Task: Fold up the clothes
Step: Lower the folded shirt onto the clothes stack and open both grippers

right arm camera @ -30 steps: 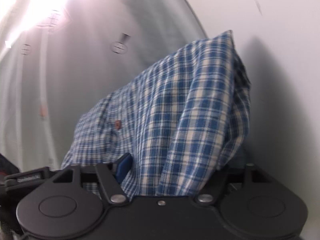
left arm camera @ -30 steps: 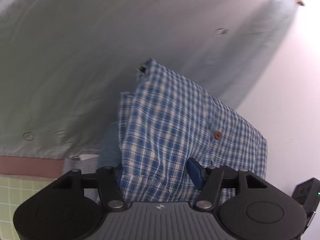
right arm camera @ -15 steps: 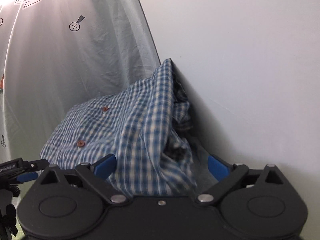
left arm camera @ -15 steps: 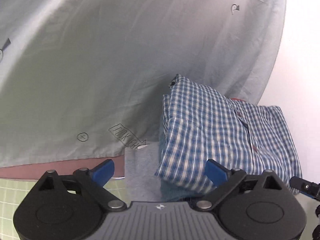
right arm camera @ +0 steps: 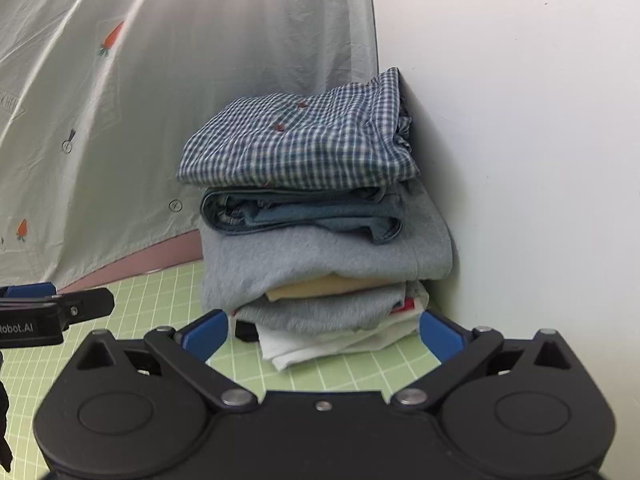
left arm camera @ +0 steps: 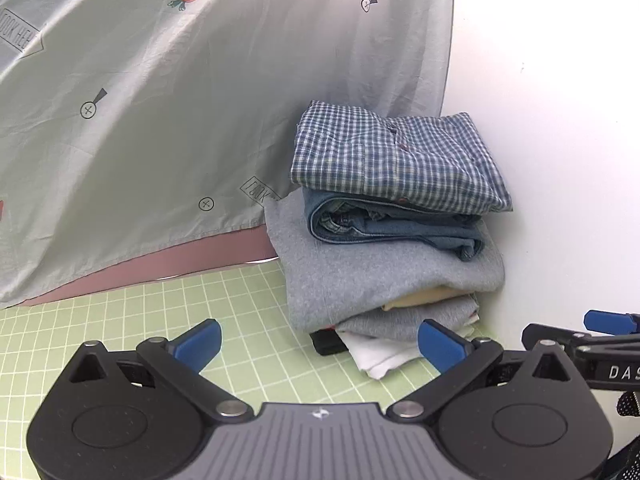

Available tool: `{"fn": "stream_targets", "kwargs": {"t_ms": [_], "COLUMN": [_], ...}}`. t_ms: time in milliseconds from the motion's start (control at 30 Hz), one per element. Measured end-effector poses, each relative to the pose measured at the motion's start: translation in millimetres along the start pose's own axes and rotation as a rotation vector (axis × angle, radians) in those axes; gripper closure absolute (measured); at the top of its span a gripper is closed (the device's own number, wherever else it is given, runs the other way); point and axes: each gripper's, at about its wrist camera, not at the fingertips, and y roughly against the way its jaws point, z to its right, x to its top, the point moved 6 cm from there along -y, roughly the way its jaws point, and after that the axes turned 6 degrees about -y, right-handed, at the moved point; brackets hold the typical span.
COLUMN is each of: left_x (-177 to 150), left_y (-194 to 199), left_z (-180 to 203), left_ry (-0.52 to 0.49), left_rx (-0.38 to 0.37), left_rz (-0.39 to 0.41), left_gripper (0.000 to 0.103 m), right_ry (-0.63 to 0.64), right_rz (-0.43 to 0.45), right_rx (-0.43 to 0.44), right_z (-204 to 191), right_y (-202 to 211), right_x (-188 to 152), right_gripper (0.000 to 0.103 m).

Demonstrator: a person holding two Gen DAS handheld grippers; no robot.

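A folded blue checked shirt [left arm camera: 396,156] lies on top of a stack of folded clothes, over folded jeans [left arm camera: 384,222], a grey sweatshirt [left arm camera: 360,276] and lighter garments beneath. The stack stands in the corner on a green grid mat [left arm camera: 120,332]. It shows the same way in the right wrist view, with the shirt [right arm camera: 304,144] on top. My left gripper [left arm camera: 318,344] is open and empty, back from the stack. My right gripper [right arm camera: 322,332] is open and empty, facing the stack's lower layers.
A pale printed curtain [left arm camera: 160,100] hangs behind and left of the stack. A white wall [left arm camera: 560,120] bounds the right side. The mat [right arm camera: 160,300] extends left and toward me. Each gripper's tip shows at the edge of the other's view.
Both grippers opened and let go of the checked shirt, which now rests on the stack. Both have pulled back and lowered, so the whole stack and mat are in view.
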Motion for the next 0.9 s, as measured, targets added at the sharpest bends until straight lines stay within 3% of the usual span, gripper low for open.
{"fn": "stream_targets", "kwargs": {"t_ms": [167,367,900], "left_x": [-33,-54,-59], "left_y": [37,67,91], "left_z": [7,13,9], "left_ry": [0.024,0.006,0.013], "left_rx": [-0.022,-0.020,-0.023], "left_rz": [-0.027,-0.033,-0.020], "left_gripper": [0.000,0.000,0.000], "right_ry": [0.078,0.080,0.067], "right_rz": [-0.009,-0.040,-0.009], "right_rx": [-0.069,-0.078,-0.101], "right_z": [-14,-17,-20], "right_y": [38,66,96], "right_x": [-39,-65,-70], "right_gripper": [0.000,0.000,0.000]}}
